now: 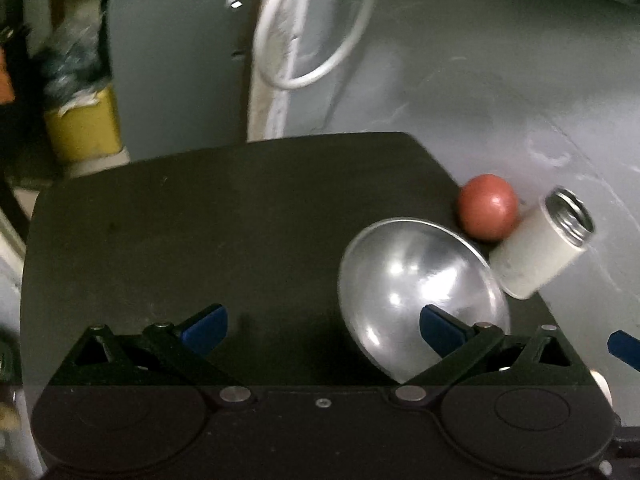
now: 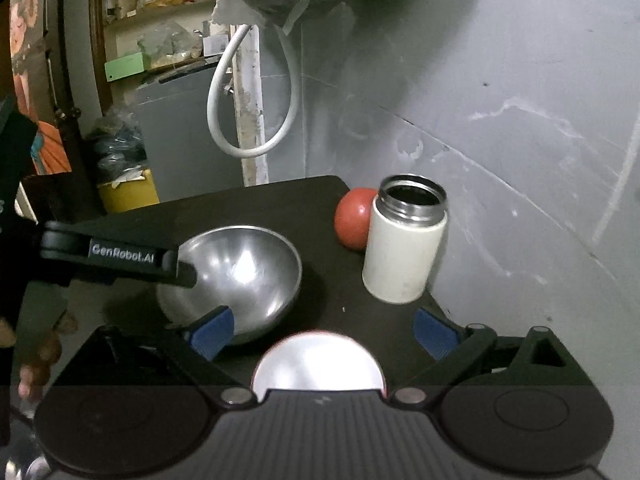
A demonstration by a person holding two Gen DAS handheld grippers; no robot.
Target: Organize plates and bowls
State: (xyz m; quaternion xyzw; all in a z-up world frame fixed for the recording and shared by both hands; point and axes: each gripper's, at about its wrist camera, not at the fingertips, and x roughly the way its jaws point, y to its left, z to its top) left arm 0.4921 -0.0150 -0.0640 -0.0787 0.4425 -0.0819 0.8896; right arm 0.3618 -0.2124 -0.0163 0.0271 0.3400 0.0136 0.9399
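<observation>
With the black table (image 2: 280, 208) nearly bare and the steel bowl (image 2: 240, 272) at frame centre-left, beside the white plate (image 2: 316, 364) at bottom centre, bring the spread-fingered left gripper (image 1: 324, 328) squarely over the rim before closing, keeping the equally spread, empty right gripper (image 2: 324, 332) clear.

A shiny silver steel bowl (image 2: 240, 276), a red ball (image 2: 352, 218) and a cream-white flask (image 2: 404, 248) with a steel rim sit on the plain black table (image 2: 280, 204).

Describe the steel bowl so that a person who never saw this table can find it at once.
Look at the black table against the grey wall. The steel bowl sits near its middle, left of a white flask and a red ball. It alone is a shiny open metal half-sphere.
</observation>
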